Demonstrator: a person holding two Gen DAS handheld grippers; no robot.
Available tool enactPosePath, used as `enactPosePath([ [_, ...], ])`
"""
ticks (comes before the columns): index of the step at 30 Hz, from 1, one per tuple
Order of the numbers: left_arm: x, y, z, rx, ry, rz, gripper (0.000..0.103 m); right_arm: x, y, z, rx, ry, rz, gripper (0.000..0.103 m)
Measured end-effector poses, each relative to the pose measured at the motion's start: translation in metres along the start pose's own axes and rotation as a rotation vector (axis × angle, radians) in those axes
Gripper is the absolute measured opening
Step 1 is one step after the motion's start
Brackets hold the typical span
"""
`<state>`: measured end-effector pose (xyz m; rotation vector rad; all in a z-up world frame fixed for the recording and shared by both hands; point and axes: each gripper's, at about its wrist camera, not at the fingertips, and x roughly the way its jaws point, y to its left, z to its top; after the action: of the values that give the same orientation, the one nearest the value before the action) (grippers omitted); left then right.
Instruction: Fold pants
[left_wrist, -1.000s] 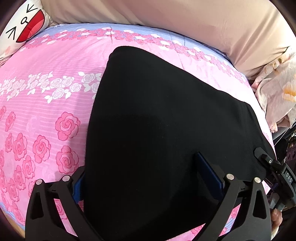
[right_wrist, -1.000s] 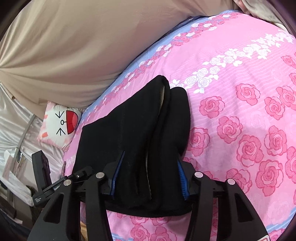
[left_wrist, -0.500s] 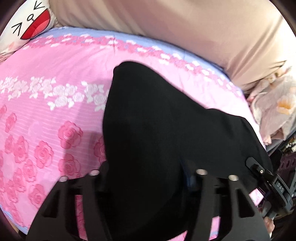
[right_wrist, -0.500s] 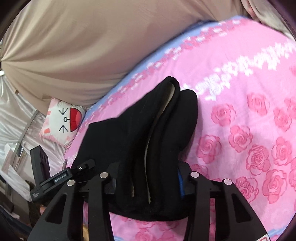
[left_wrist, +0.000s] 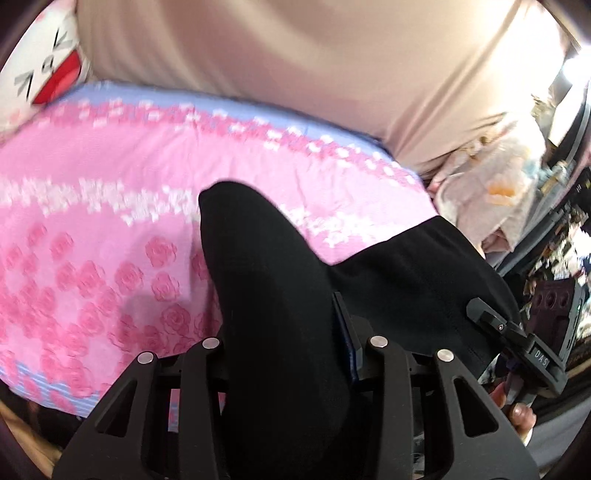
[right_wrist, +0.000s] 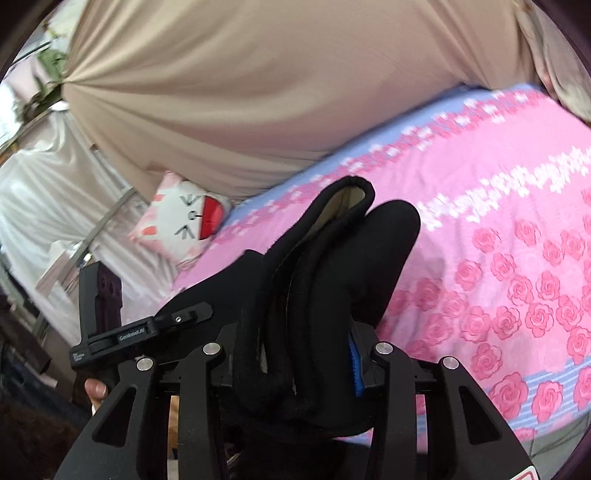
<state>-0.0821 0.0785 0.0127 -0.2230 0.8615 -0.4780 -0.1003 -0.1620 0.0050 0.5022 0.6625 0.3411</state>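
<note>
Both claws held the pants above the bed.

The left claw (left_wrist: 284, 343) was clamped on a thick fold of the black knit pants (left_wrist: 266, 280), and the right claw (right_wrist: 291, 343) gripped a bunched, layered edge of the same cloth (right_wrist: 332, 266), pale lining showing inside one fold. The fabric hung lifted between them over the pink rose-patterned bed sheet (left_wrist: 92, 236), sagging toward it in the middle. A beige drape (right_wrist: 240, 92) hung behind the bed, and a white cartoon-face cushion (right_wrist: 181, 225) lay at the bed's far corner. The picture was blurred.
</note>
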Motion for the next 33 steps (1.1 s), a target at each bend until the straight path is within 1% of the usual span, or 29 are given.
enactPosePath([
  [2, -0.017, -0.010, 0.006, 0.046, -0.042, -0.001, 0.037, -0.010, 0.018, 0.008, -0.042, -0.034, 0.015, 0.039],
  [3, -0.030, -0.019, 0.013, 0.082, -0.082, 0.000, 0.037, -0.015, 0.026, 0.014, -0.063, -0.056, 0.021, 0.039],
  [5, -0.045, -0.029, 0.026, 0.131, -0.142, 0.005, 0.037, -0.022, 0.041, 0.035, -0.119, -0.113, 0.031, 0.039],
  [7, -0.061, -0.038, 0.048, 0.183, -0.225, 0.013, 0.037, -0.025, 0.053, 0.056, -0.173, -0.167, 0.039, 0.039],
  [10, -0.073, -0.045, 0.089, 0.234, -0.353, 0.021, 0.038, -0.019, 0.067, 0.104, -0.270, -0.278, 0.065, 0.039],
  [11, -0.074, -0.045, 0.102, 0.244, -0.394, 0.022, 0.038, -0.015, 0.066, 0.117, -0.285, -0.305, 0.071, 0.039],
  [13, -0.069, -0.044, 0.132, 0.263, -0.472, 0.030, 0.039, 0.001, 0.062, 0.151, -0.313, -0.352, 0.084, 0.040],
  [15, -0.055, -0.038, 0.163, 0.269, -0.529, 0.044, 0.041, 0.021, 0.052, 0.177, -0.305, -0.385, 0.108, 0.040],
  [17, -0.030, -0.027, 0.193, 0.263, -0.569, 0.066, 0.044, 0.049, 0.030, 0.206, -0.293, -0.406, 0.125, 0.040],
  [18, -0.018, -0.023, 0.202, 0.261, -0.577, 0.076, 0.044, 0.065, 0.017, 0.218, -0.280, -0.407, 0.127, 0.040],
  [19, 0.003, -0.015, 0.217, 0.251, -0.586, 0.091, 0.044, 0.083, 0.002, 0.229, -0.257, -0.399, 0.128, 0.040],
  [21, 0.036, -0.003, 0.234, 0.249, -0.590, 0.113, 0.044, 0.126, -0.037, 0.248, -0.185, -0.365, 0.140, 0.040],
  [23, 0.085, 0.016, 0.249, 0.247, -0.597, 0.152, 0.044, 0.173, -0.076, 0.257, -0.147, -0.329, 0.126, 0.040],
  [24, 0.106, 0.024, 0.254, 0.239, -0.581, 0.174, 0.044, 0.198, -0.097, 0.260, -0.130, -0.295, 0.109, 0.041],
  [26, 0.155, 0.043, 0.263, 0.224, -0.527, 0.211, 0.044, 0.248, -0.137, 0.259, -0.065, -0.206, 0.048, 0.042],
  [27, 0.192, 0.058, 0.267, 0.207, -0.461, 0.243, 0.044, 0.271, -0.157, 0.257, -0.024, -0.144, 0.012, 0.045],
  [28, 0.227, 0.074, 0.267, 0.188, -0.375, 0.275, 0.044, 0.293, -0.176, 0.252, 0.026, -0.071, -0.036, 0.047],
  [29, 0.251, 0.088, 0.266, 0.160, -0.297, 0.296, 0.044, 0.316, -0.200, 0.243, 0.092, 0.036, -0.131, 0.048],
  [30, 0.283, 0.109, 0.261, 0.111, -0.170, 0.338, 0.044, 0.323, -0.216, 0.236, 0.167, 0.096, -0.158, 0.053],
  [31, 0.293, 0.124, 0.252, 0.070, -0.128, 0.365, 0.063, 0.313, -0.222, 0.237, 0.222, 0.071, -0.091, 0.058],
  [32, 0.287, 0.132, 0.246, 0.038, -0.162, 0.340, 0.068, 0.296, -0.221, 0.241, 0.235, 0.034, -0.099, 0.060],
  [33, 0.268, 0.141, 0.244, -0.005, -0.183, 0.273, 0.069, 0.274, -0.217, 0.244, 0.209, -0.019, -0.182, 0.062],
])
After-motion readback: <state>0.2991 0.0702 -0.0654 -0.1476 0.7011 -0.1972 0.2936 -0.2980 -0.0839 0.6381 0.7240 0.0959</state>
